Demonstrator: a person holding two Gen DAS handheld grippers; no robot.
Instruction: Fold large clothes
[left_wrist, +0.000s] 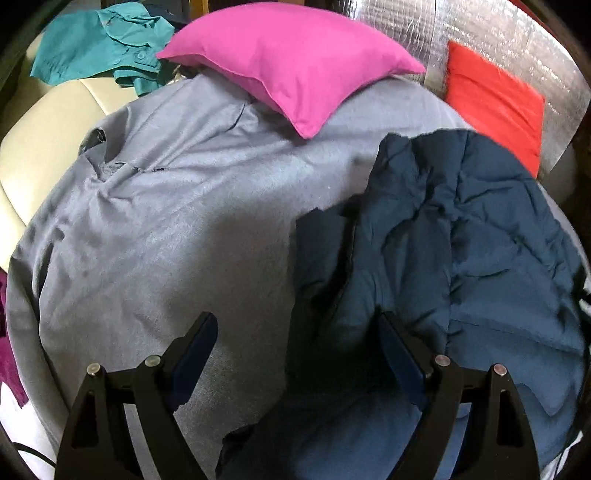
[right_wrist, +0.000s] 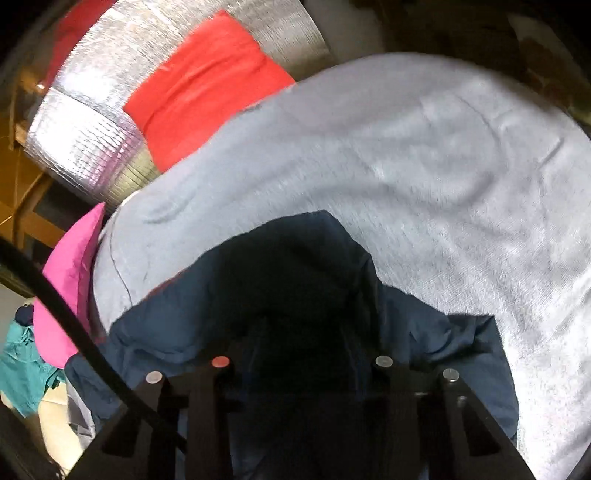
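A navy quilted jacket (left_wrist: 461, 251) lies crumpled on a grey blanket (left_wrist: 177, 206) that covers the surface. My left gripper (left_wrist: 295, 332) is open, fingers spread wide just above the jacket's left edge, with nothing between them. In the right wrist view the navy jacket (right_wrist: 295, 288) bunches up over my right gripper (right_wrist: 301, 354), and its fingertips are buried in dark fabric, so the jaws cannot be seen. The grey blanket (right_wrist: 424, 177) curves behind it.
A pink pillow (left_wrist: 295, 62) and a red pillow (left_wrist: 491, 99) lie at the far side, against a silver foil roll (left_wrist: 498, 29). A teal shirt (left_wrist: 99, 44) lies at the far left on a cream cushion (left_wrist: 44, 122). Magenta fabric (left_wrist: 7, 332) shows at the left edge.
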